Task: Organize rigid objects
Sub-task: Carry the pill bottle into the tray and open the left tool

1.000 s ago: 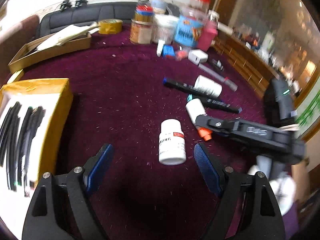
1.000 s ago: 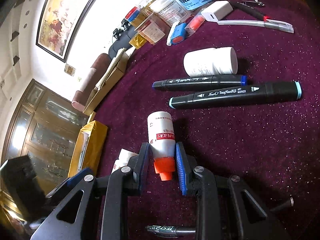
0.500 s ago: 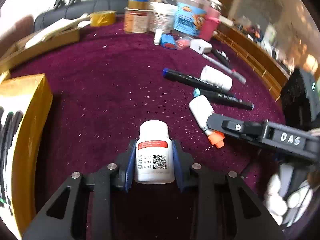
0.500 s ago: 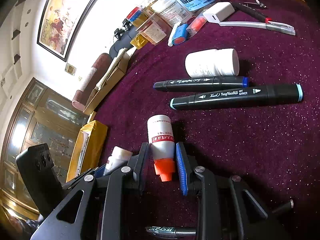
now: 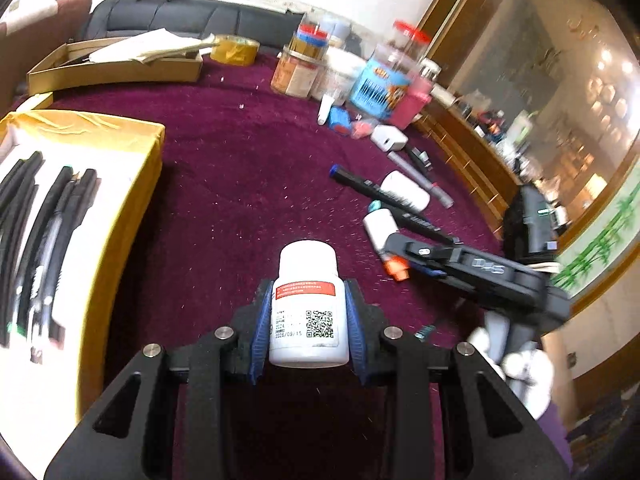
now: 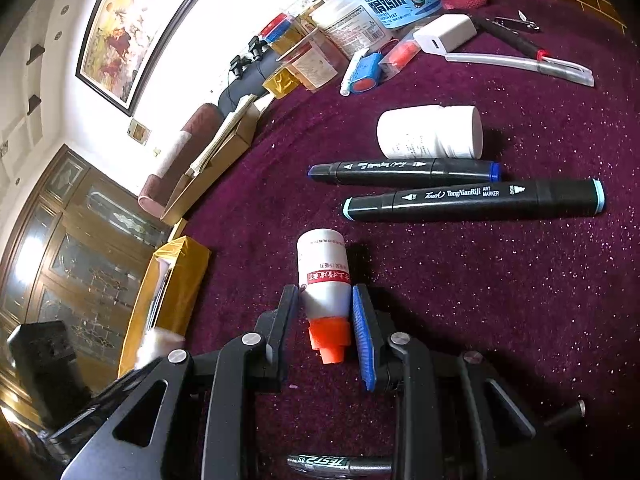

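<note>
In the left wrist view the yellow box (image 5: 120,216) sits at 9 o'clock, black pens (image 5: 44,232) lying side by side inside it; the left gripper (image 5: 308,324) rises from 6 o'clock, its blue-padded fingers (image 5: 262,328) pressed against both sides of an upright white pill bottle (image 5: 307,308), label and QR code facing the camera, the bottle appearing lifted clear of the cloth; at 3 o'clock the right gripper (image 5: 394,264) reaches in level from the right, its tips at an orange-capped bottle (image 5: 382,232) lying on the cloth.

In the right wrist view the right gripper (image 6: 326,320) points toward 12 o'clock, jaws nearly closed around the bottle's neck end; whether the pads truly touch it I cannot tell; two black art markers (image 6: 472,200) lie nearly parallel at 1 o'clock, a second white bottle (image 6: 430,132) on its side just beyond them.

The surface is a dark purple cloth (image 5: 240,184), speckled with lint; jars and tubs (image 5: 360,76) crowd its far edge at 12 o'clock, a flat cardboard box (image 5: 116,68) at 11 o'clock before a black sofa (image 5: 192,16); a framed painting (image 6: 116,24) hangs on the white wall.
</note>
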